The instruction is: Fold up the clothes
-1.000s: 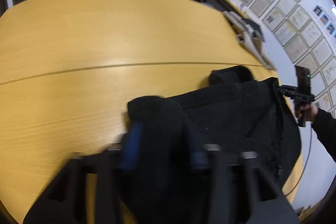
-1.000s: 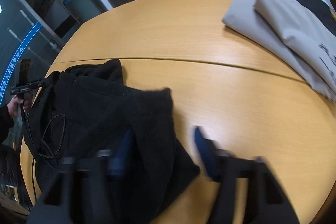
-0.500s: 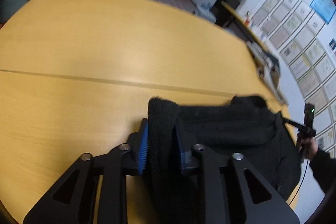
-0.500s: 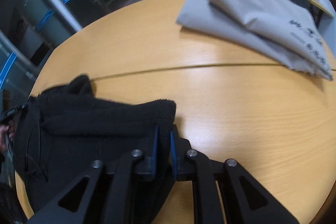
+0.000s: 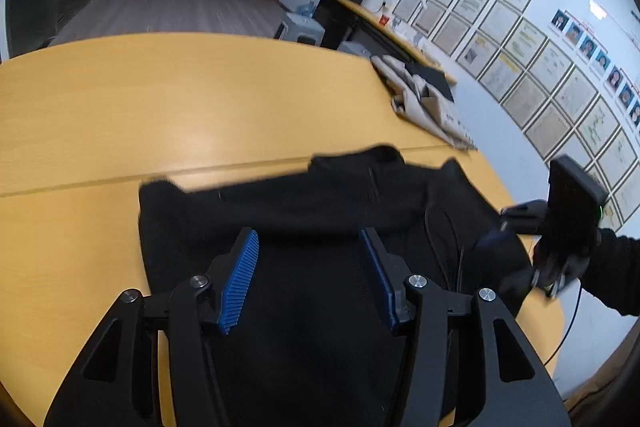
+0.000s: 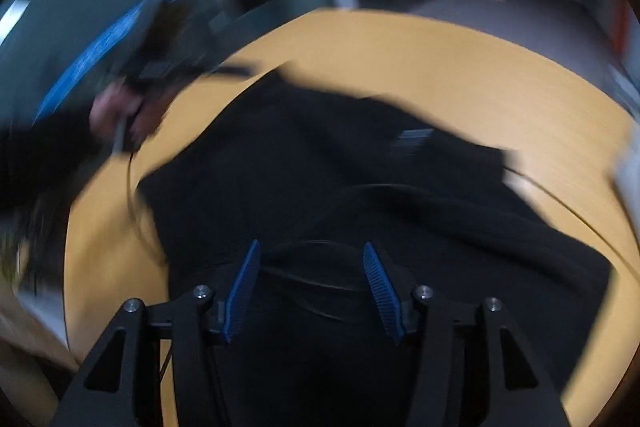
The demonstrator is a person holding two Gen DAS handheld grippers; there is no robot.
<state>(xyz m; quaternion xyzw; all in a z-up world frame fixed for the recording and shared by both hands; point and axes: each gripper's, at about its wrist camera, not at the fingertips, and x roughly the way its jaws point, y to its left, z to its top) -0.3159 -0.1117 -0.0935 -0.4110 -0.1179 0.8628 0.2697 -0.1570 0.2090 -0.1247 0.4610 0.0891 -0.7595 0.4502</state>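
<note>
Tabletop [image 5: 168,107]: big yellow wood surface with a seam running across it. The black fleece garment [image 5: 320,211] lies bunched on the near right part, its right side close to the tabletop's rounded edge. The far edge looks doubled over into a thick roll, so I judge one fold is down and the rest is still loose.

Beige folded clothes [image 5: 424,103] sit far right, well apart from the black piece.

My left claw [image 5: 310,259] is released, blue pads spread wide above the fleece, nothing between them. My right claw [image 6: 310,275] is also spread and empty over the same garment; that view is smeared with motion blur, so fine detail is gone. In the left view the right claw shows at the right edge of the garment, with my right hand [image 5: 560,267] around its handle.

A thin black cord [image 6: 320,247] loops across the fabric right under the right claw.

Risks, as I judge them:
- Garment is near the rounded edge; a tug toward the right could drag it off the tabletop.
- Fleece is thick and springy, so with both claws off it the fold could relax and open.
- Pinching too shallow would catch only the top layer, leaving the lower layer behind and skewing the fold.
- The cord could get caught in the right claw or folded inside.
- Black on black hides the hems, so I could easily grab the wrong edge.
</note>
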